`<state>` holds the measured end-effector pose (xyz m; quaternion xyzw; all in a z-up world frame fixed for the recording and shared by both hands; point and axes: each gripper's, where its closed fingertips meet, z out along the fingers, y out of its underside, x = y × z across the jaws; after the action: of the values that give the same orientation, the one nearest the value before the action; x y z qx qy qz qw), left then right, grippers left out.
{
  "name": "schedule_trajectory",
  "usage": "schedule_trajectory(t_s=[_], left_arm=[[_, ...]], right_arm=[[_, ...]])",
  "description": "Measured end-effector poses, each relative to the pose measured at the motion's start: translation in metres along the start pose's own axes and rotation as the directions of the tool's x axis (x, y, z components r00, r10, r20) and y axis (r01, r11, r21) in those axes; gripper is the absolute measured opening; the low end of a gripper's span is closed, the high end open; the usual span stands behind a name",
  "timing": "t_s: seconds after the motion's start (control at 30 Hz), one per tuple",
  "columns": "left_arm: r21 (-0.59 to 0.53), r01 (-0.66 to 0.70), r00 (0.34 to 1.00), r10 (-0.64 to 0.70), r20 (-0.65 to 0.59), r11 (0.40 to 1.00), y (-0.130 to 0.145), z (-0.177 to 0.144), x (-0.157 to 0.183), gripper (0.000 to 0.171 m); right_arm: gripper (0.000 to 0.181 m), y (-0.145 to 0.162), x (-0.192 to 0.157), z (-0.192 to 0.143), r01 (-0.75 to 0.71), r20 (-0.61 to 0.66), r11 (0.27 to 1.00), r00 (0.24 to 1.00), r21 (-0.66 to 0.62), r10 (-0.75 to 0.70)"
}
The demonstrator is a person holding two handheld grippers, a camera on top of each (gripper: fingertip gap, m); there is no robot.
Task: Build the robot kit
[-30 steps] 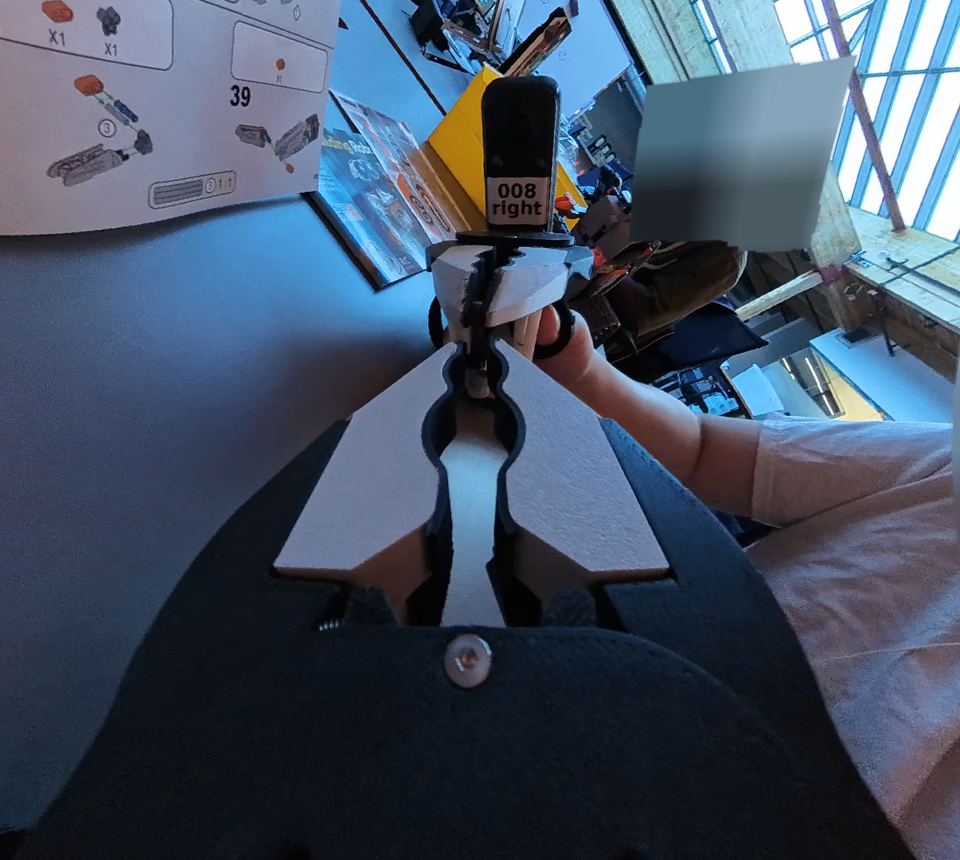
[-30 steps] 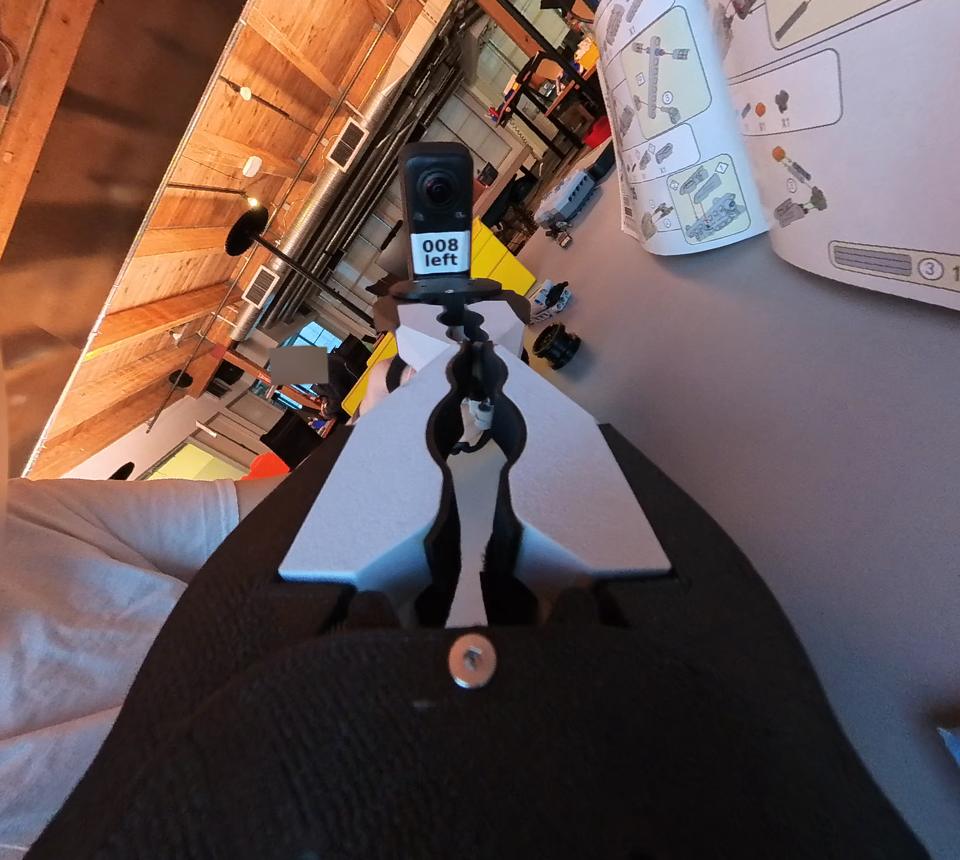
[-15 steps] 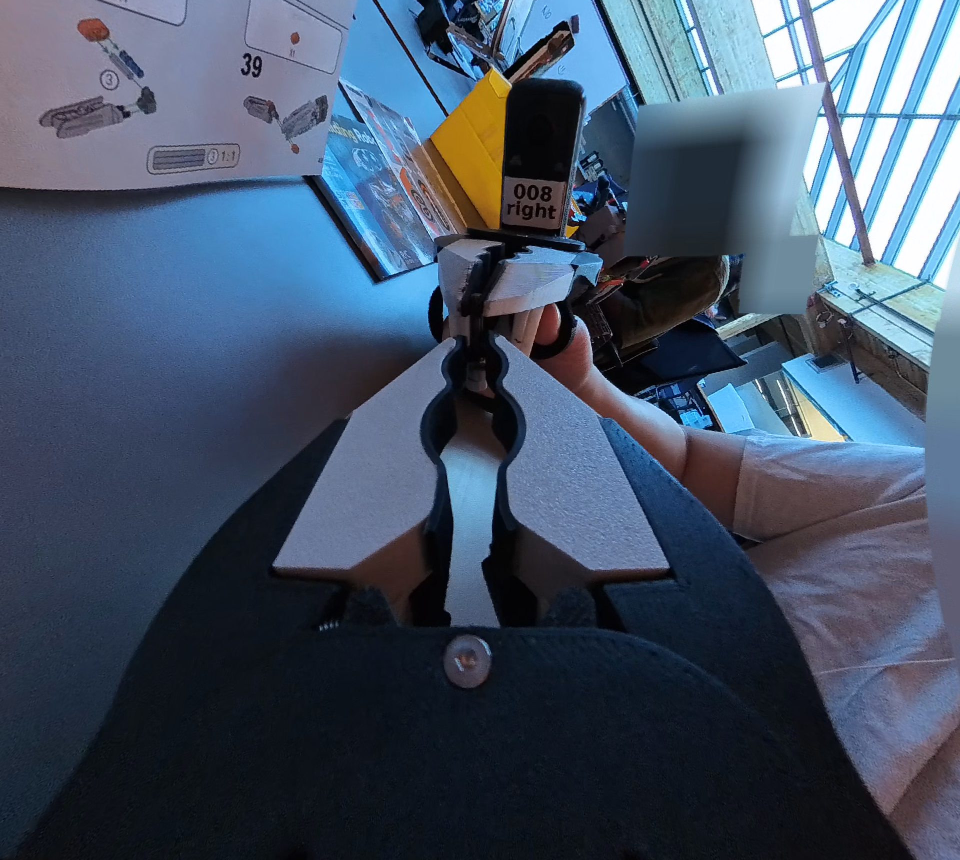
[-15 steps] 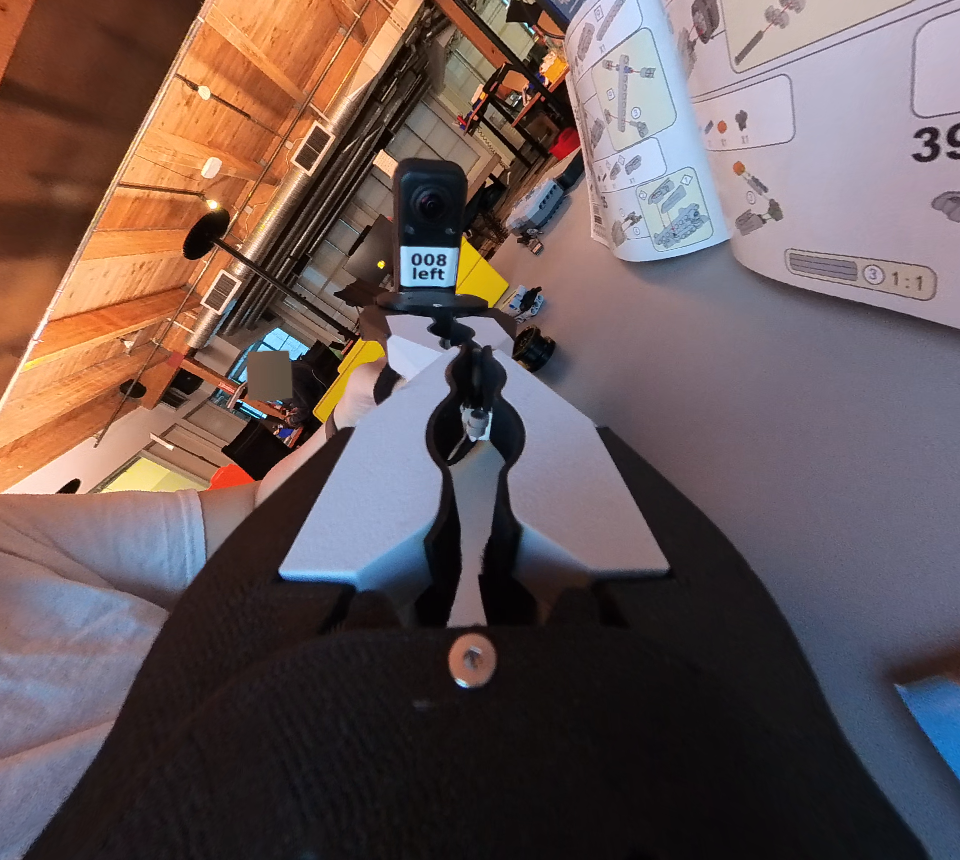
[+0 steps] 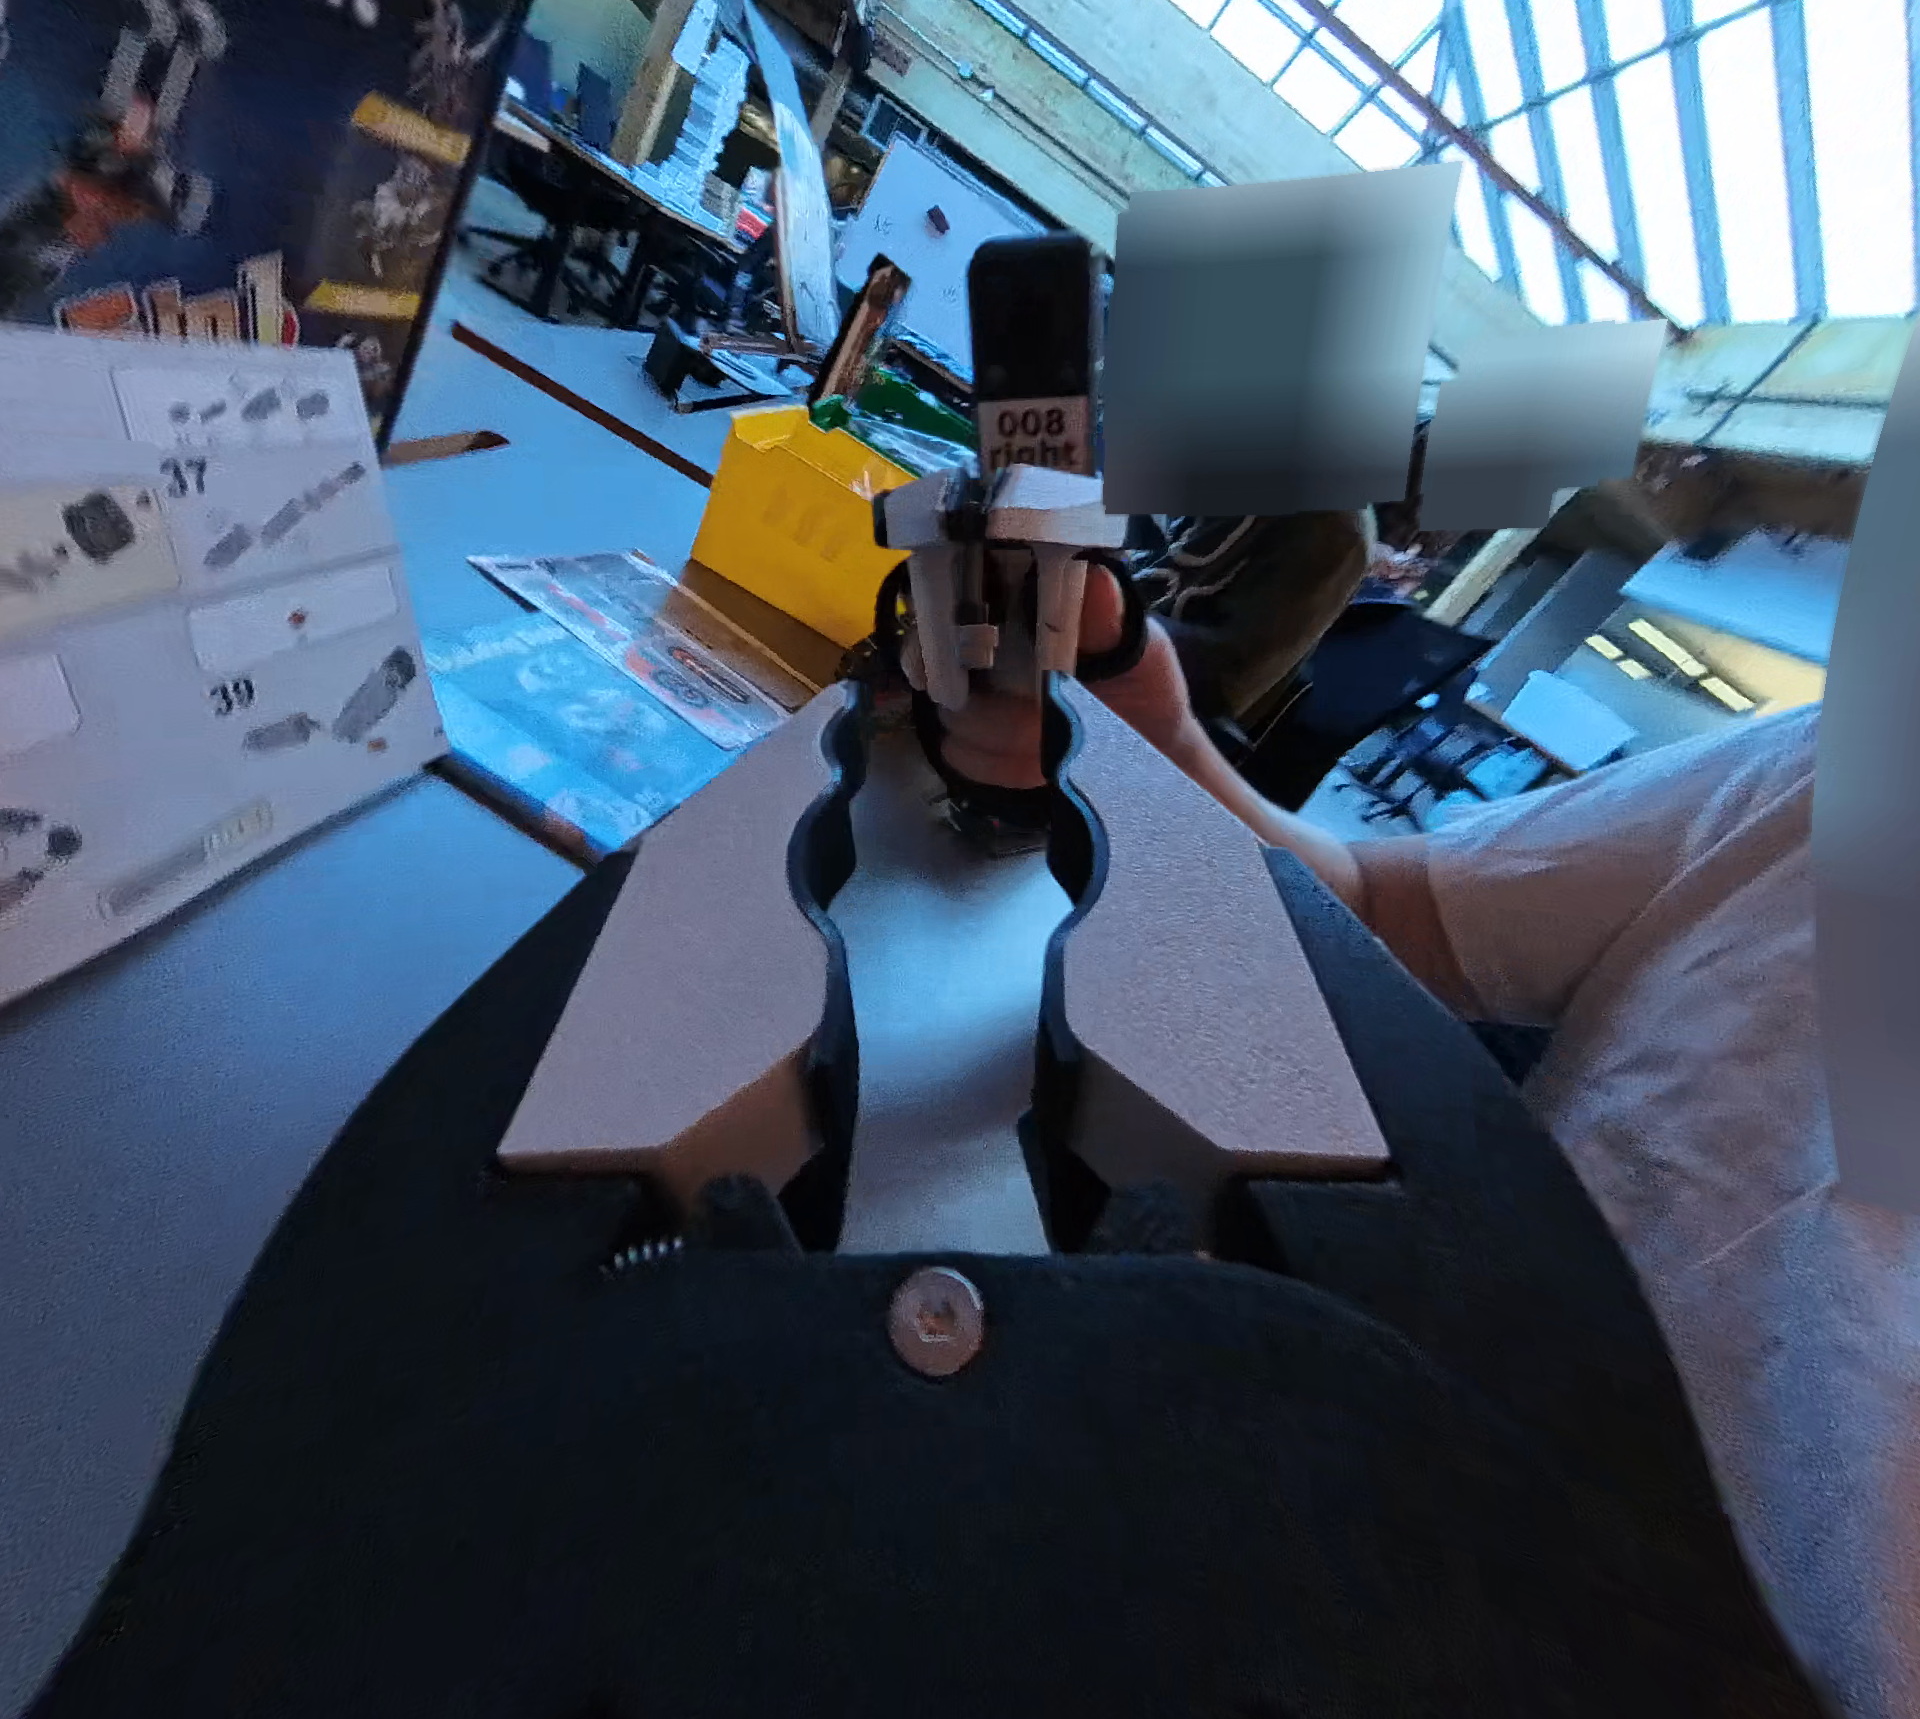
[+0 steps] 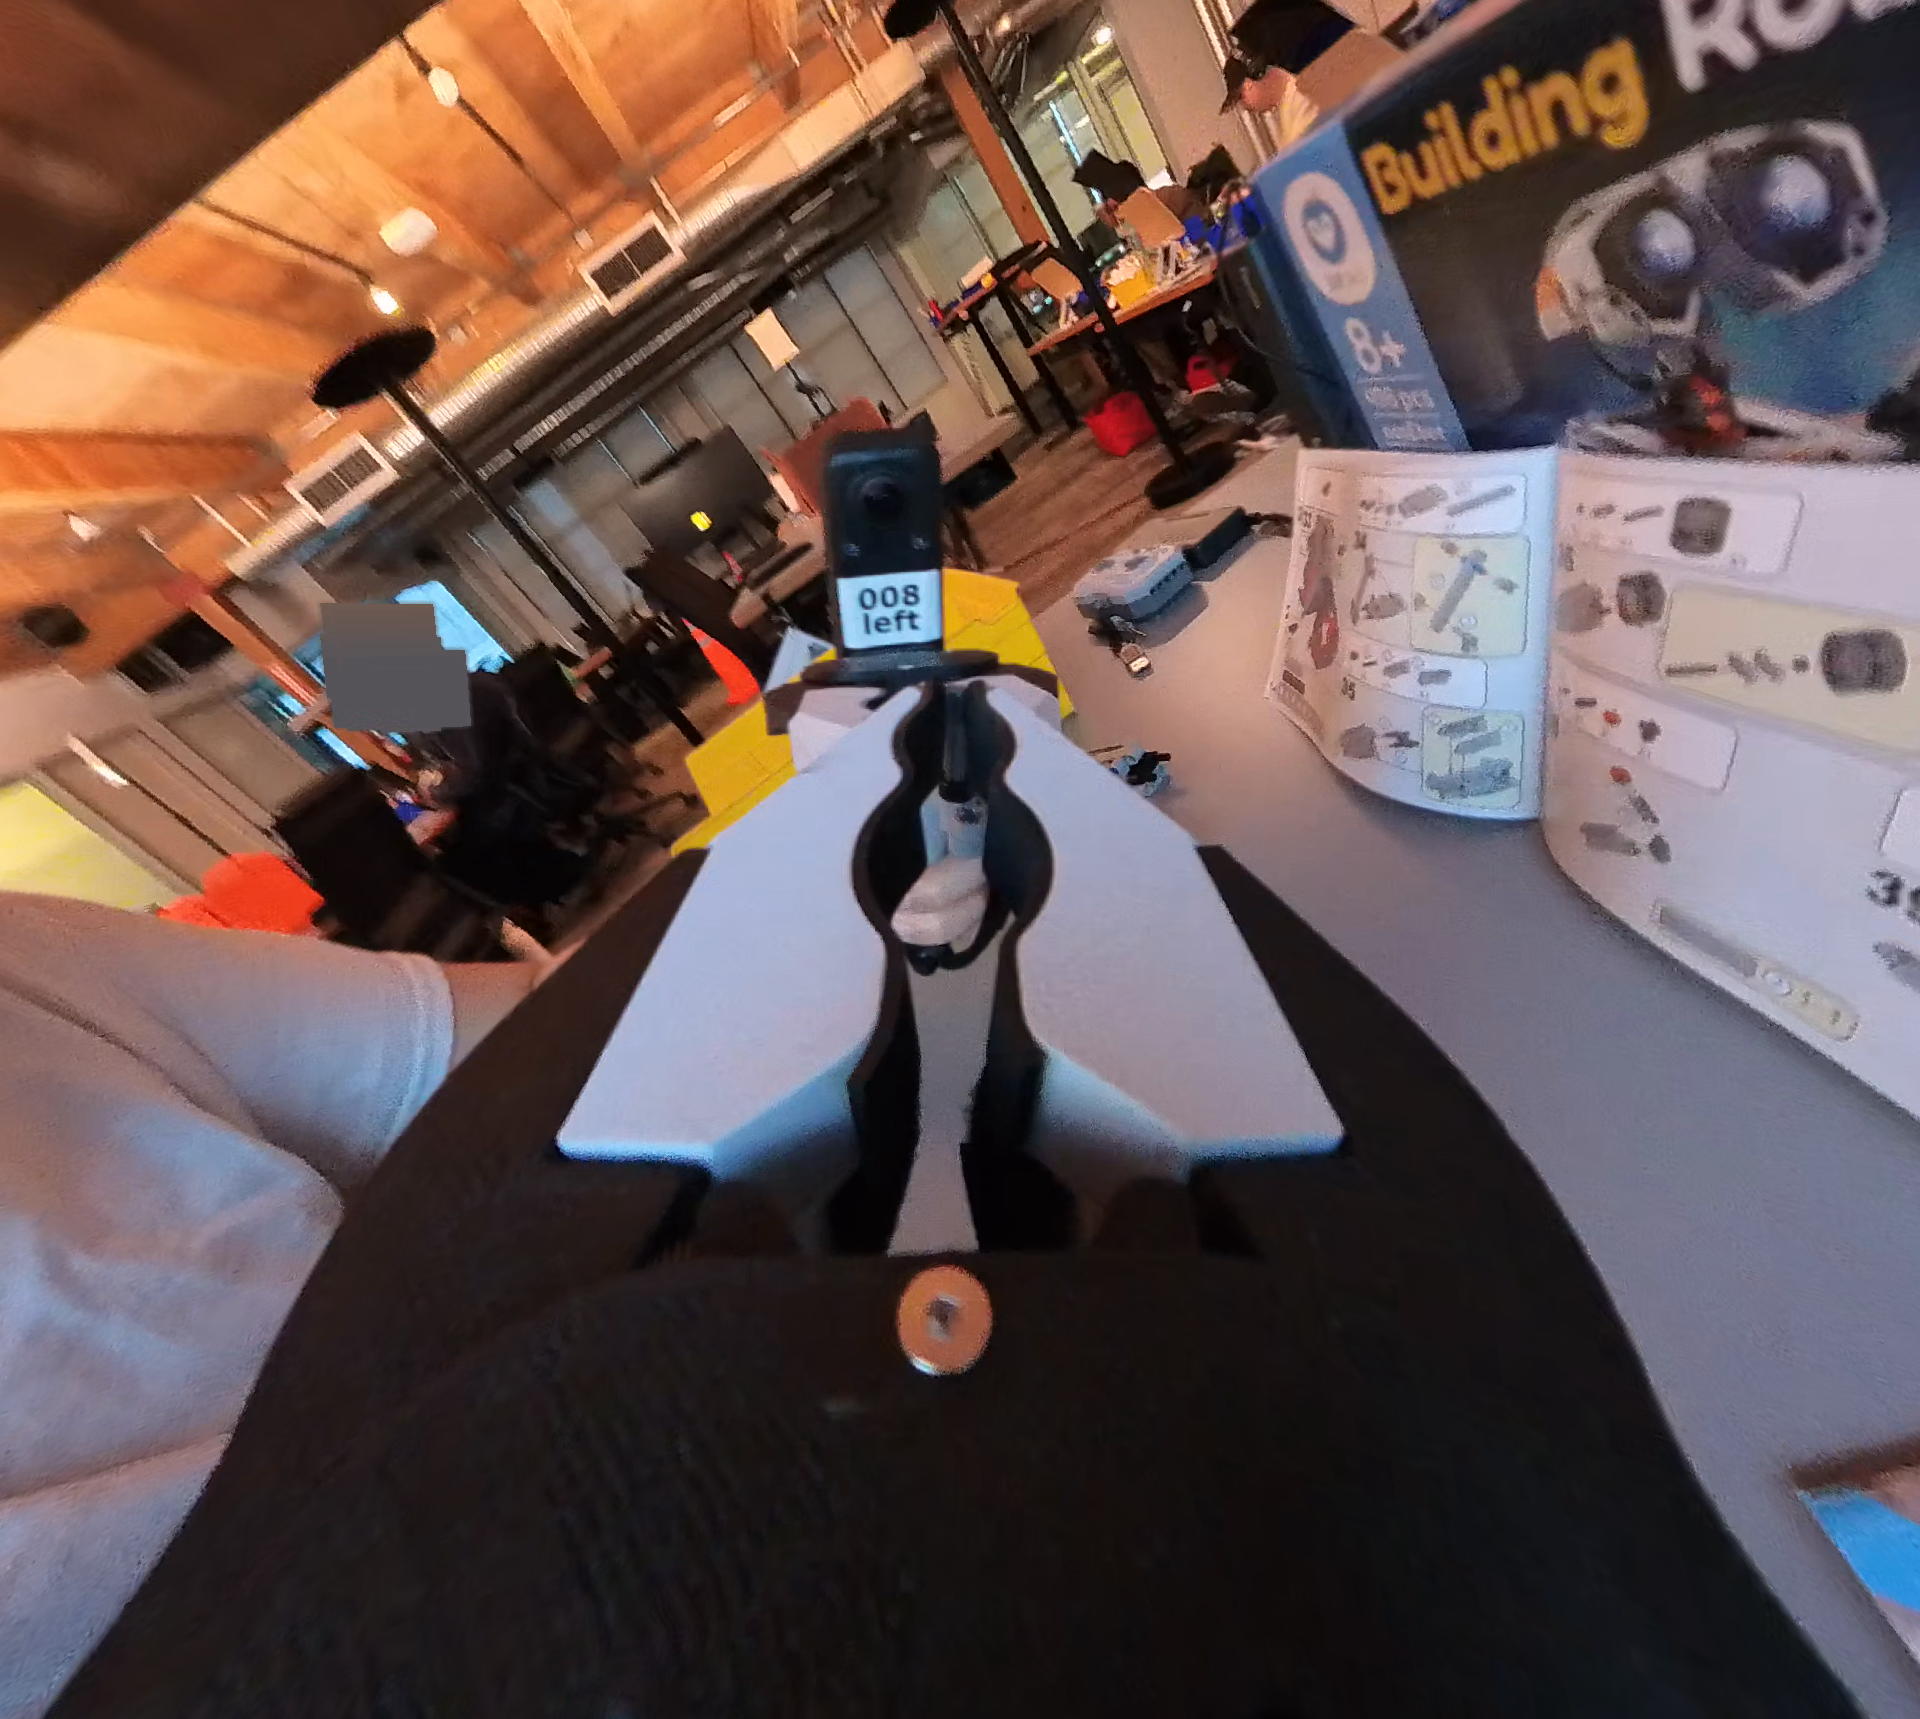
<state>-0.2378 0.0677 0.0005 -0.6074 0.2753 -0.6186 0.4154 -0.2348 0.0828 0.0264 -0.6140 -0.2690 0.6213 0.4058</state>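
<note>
My left gripper (image 5: 951,713) is open and empty, its jaws a hand's width apart over the grey table (image 5: 208,1098). Straight ahead of it, my right gripper (image 5: 992,667) points back at me, held by a hand. In the right wrist view my right gripper (image 6: 954,739) is shut on a small building-kit part (image 6: 958,812), light grey with a thin black rod. The left gripper's camera body (image 6: 883,526) faces it from just beyond the tips; its fingers are mostly hidden behind mine.
An open instruction booklet (image 5: 197,630) (image 6: 1662,682) stands before a dark kit box (image 5: 208,111) (image 6: 1662,215). A yellow bin (image 5: 790,526) and a flat leaflet (image 5: 623,641) lie behind. Loose parts (image 6: 1132,589) sit farther off. Sleeves border both views. Only a small space, under 4 cm, lies between the two pairs of fingers.
My left gripper has opened and let go of the small part; the right gripper keeps it. Both views have swung level, and the kit box has come into sight.
</note>
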Motion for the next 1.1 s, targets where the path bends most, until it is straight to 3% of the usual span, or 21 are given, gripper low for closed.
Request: schedule_trajectory(t_s=[0.1,0.3,0.77,0.9,1.1], left_arm=[[0.014,-0.074,0.997,0.073,0.027,0.997,-0.007,0.008,0.015,0.022],[0.017,-0.079,0.997,0.078,0.021,0.997,-0.012,0.015,0.032,0.003],[0.038,0.109,0.993,-0.108,-0.040,0.993,-0.011,0.016,0.029,0.003],[0.073,0.186,0.980,-0.180,-0.087,0.980,-0.018,0.013,0.031,0.012],[0.055,0.084,0.996,-0.083,-0.022,0.995,-0.019,0.010,0.028,0.016]], right_arm=[[0.003,-0.009,-0.017,-0.001,0.050,-0.004,0.999,0.999,-0.018,-0.050],[0.003,-0.014,-0.026,-0.003,-0.042,0.026,0.999,0.999,-0.027,0.043],[0.003,-0.010,-0.014,-0.007,-0.323,0.129,0.946,0.938,-0.012,0.322],[0.003,-0.010,-0.014,-0.007,-0.430,0.193,0.903,0.885,-0.013,0.424],[0.003,-0.011,-0.014,-0.008,-0.538,0.268,0.843,0.810,-0.009,0.521]])
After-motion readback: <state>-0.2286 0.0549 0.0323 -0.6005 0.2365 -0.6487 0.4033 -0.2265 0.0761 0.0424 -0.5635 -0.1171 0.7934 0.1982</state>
